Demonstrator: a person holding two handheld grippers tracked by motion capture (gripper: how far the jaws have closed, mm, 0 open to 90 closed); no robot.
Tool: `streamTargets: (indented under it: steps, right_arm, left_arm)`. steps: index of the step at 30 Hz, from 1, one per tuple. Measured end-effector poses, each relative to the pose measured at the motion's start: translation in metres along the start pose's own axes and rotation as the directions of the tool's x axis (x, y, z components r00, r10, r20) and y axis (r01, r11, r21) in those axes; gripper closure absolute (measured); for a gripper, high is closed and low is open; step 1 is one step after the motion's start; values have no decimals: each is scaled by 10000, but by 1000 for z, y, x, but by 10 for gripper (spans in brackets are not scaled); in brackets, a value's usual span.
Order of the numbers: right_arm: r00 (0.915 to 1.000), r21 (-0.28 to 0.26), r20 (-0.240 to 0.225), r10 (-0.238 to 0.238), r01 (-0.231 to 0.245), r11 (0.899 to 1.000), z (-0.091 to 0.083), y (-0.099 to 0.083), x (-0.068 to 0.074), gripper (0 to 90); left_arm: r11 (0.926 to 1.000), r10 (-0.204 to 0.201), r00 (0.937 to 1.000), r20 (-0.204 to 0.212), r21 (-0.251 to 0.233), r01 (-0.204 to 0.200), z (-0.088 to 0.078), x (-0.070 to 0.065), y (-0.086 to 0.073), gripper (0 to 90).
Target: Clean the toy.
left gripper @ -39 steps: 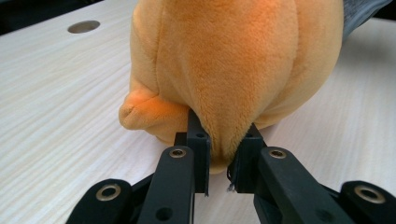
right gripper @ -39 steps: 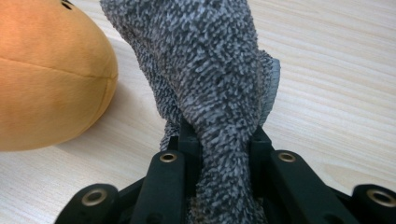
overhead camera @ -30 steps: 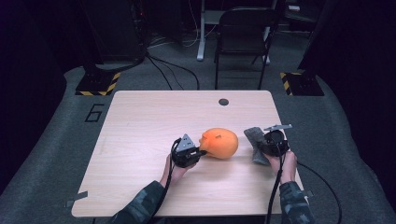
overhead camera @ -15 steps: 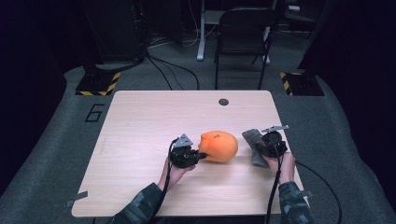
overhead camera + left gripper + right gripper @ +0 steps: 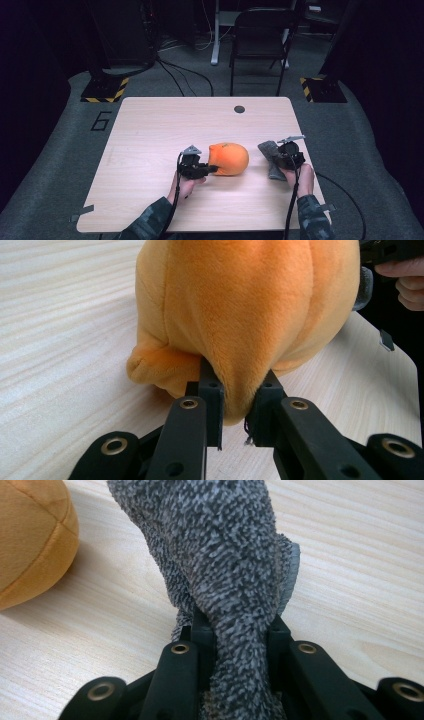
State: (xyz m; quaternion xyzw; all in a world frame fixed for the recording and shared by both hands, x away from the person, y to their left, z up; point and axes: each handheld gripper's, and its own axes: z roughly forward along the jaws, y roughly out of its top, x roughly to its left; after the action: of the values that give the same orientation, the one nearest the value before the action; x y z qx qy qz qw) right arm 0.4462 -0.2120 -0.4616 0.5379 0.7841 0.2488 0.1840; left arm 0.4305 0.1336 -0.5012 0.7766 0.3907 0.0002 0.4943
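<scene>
While the left gripper point(image 5: 239, 412) pinches the orange plush point(image 5: 240, 310), the right gripper point(image 5: 240, 645) clamps the grey cloth point(image 5: 220, 555).

Numeral "6" on the floor mat point(image 5: 101, 121)

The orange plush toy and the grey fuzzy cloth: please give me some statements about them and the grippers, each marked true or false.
1. The left gripper pinches a fold of the round orange plush toy. True.
2. The right gripper is open and holds nothing. False: it is shut on the grey fuzzy cloth.
3. The toy rests on the light wooden table. True.
4. The cloth lies draped over the toy. False: it is beside the toy, apart from it.
</scene>
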Motion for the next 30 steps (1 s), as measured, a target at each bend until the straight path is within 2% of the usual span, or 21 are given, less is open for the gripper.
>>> streamTargets:
  steps: [3,7,8,9,10,11,15,16,19,20,21,22,23,24,25,26,28,29,30]
  right_arm:
    - [9999,-164,-17,-155,154,9997,-2,1,-1,747]
    - [9996,-655,-189,-195,182,9977,-18,8,6,747]
    - [9991,-873,-340,-248,218,9959,-25,11,11,747]
    - [9974,-1246,-538,-483,413,9913,-37,18,23,746]
    - [9974,-1246,-538,-483,413,9913,-37,18,23,746]
    - [9954,-1415,-655,-700,602,9881,-40,20,28,747]
    - [9796,-2054,-944,-1772,1550,9663,-60,32,70,747]
    - [9723,-2302,-1033,-2098,1818,9560,-66,36,85,747]
    - [9477,-2641,-1159,-2972,2591,9291,-76,45,115,748]
    - [9441,-2532,-1164,-3086,2722,9283,-76,48,124,749]
    - [9373,-2404,-1050,-3324,3004,9230,-74,50,129,750]
    - [9346,-2205,-882,-3447,3191,9217,-66,52,135,751]
    - [9282,-1853,-824,-3629,3435,9207,-51,53,139,754]
    - [9292,-1672,-791,-3610,3446,9237,-44,53,140,755]
    - [9292,-1672,-791,-3610,3446,9237,-44,53,140,755]
    - [9311,-1566,-768,-3565,3418,9266,-40,52,140,757]
    - [9303,-1767,-823,-3575,3394,9239,-36,52,136,758]
    - [9370,-1583,-944,-3363,3193,9343,-37,52,136,758]
    - [9378,-1698,-855,-3366,3192,9324,-35,52,134,759]
  left_arm:
    - [9999,167,9998,-70,8,-167,1,-1,0,792]
    - [9998,201,9998,-56,-9,-201,2,-2,0,787]
    - [9998,199,9998,-72,10,-199,2,-2,0,786]
    - [9998,195,9998,-63,10,-195,2,-2,0,784]
    - [9998,211,9998,-46,29,-211,3,-1,0,784]
    - [9998,220,9997,-59,39,-220,3,-1,1,784]
    - [9997,247,9997,-50,58,-247,3,-1,1,782]
    - [9997,256,9996,-67,63,-256,3,-1,1,782]
    - [9991,422,9991,-93,93,-421,3,-1,1,781]
    - [9989,466,9989,-88,105,-465,3,-1,1,780]
    - [9988,486,9988,-69,40,-485,4,-2,1,779]
    - [9980,626,9980,-133,115,-624,3,-2,1,778]
    - [9976,683,9976,-132,75,-682,4,-2,1,770]
    - [9961,872,9959,-228,151,-869,4,-3,1,763]
    - [9950,989,9946,-308,163,-984,6,-3,0,763]
    - [9947,1027,9944,-242,86,-1025,7,-2,-1,756]
    - [9925,1221,9922,-252,59,-1220,7,-2,0,721]
    - [9877,1561,9868,-433,95,-1558,7,-3,-1,688]
    - [9844,1760,9826,-585,129,-1756,7,-3,-1,626]
